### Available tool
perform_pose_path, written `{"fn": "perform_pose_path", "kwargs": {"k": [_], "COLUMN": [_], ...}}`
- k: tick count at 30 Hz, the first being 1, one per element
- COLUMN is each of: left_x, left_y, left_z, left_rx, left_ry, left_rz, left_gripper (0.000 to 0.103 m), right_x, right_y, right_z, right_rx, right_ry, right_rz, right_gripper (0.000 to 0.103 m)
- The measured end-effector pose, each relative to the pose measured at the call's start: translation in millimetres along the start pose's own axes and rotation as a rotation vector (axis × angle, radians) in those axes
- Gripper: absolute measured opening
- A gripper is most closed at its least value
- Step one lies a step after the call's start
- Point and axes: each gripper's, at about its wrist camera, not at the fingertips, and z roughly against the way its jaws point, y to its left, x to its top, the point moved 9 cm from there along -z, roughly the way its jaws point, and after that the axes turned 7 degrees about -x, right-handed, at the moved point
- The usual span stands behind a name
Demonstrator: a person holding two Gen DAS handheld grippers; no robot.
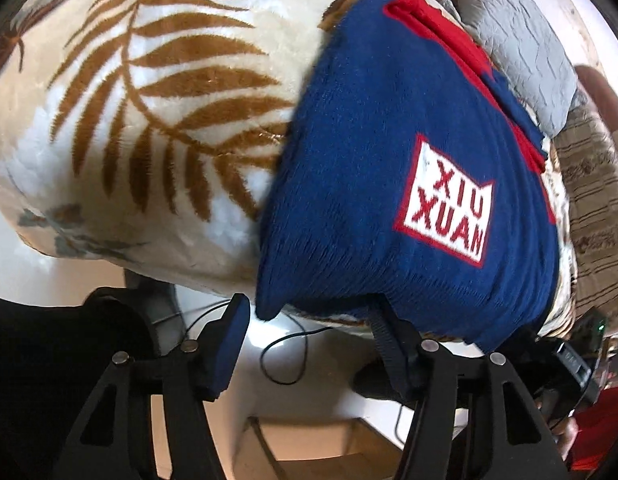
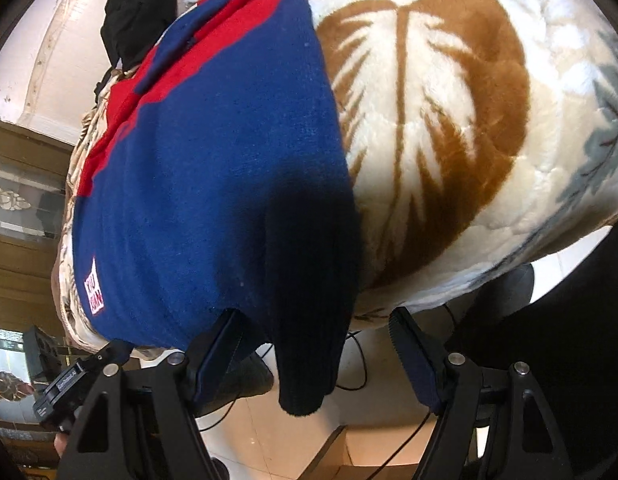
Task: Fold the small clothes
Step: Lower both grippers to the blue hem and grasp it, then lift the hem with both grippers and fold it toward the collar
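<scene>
Both tongs, left (image 1: 309, 328) and right (image 2: 313, 336), gape wide, holding nothing; pinch the blue sweater (image 1: 389, 184) hem evenly.

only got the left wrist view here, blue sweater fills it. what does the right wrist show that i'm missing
Observer: The right claw is open, and a dark cuffed corner of the blue sweater hangs down between its fingers.
Operator: is it touching that corner
Observer: I cannot tell; the left finger sits right under the hem, while the right finger stands apart from the fabric.
Operator: anything past the sweater
Observer: Yes, a black garment lies at the far end by the sweater's red band.
Operator: and beside it
Observer: On that side the blanket shows a broad brown leaf, not your fern print.
</scene>
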Motion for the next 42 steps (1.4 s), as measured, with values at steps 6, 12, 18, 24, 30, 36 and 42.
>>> {"fn": "perform_pose_path", "kwargs": {"k": [6,12,18,24,30,36,42], "left_x": [5,7,3,14,20,18,13], "left_y": [-7,-7,1,8,1,-4,-10], "left_z": [1,14,23,24,9,15,25], "left_rx": [-0.066,-0.090,-0.035,0.005,-0.112,-0.119,-0.168], "left_ry": [-0.014,-0.051,-0.051,-0.078,-0.070,-0.092,-0.111], "left_rz": [0.003,0.002,0.030,0.034,0.067,0.023,-0.013], "left_gripper": [0.014,0.011,0.021,0.052,0.023,0.011,0.010], "right_x": [-1,-4,-3,-6,-6,-6,-6], "right_y": [10,20,18,19,14,7,3], "right_z": [1,10,14,15,16,17,7], "right_rx": [0.103,0.091,0.092,0.073,0.093,0.109,0.037], "right_ry": [-0.001,-0.028,-0.027,-0.007,0.005,0.021,0.054], "right_rz": [0.027,0.068,0.066,0.061,0.042,-0.001,-0.003], "right_gripper": [0.036,0.014,0.013,0.013,0.013,0.016,0.029]}}
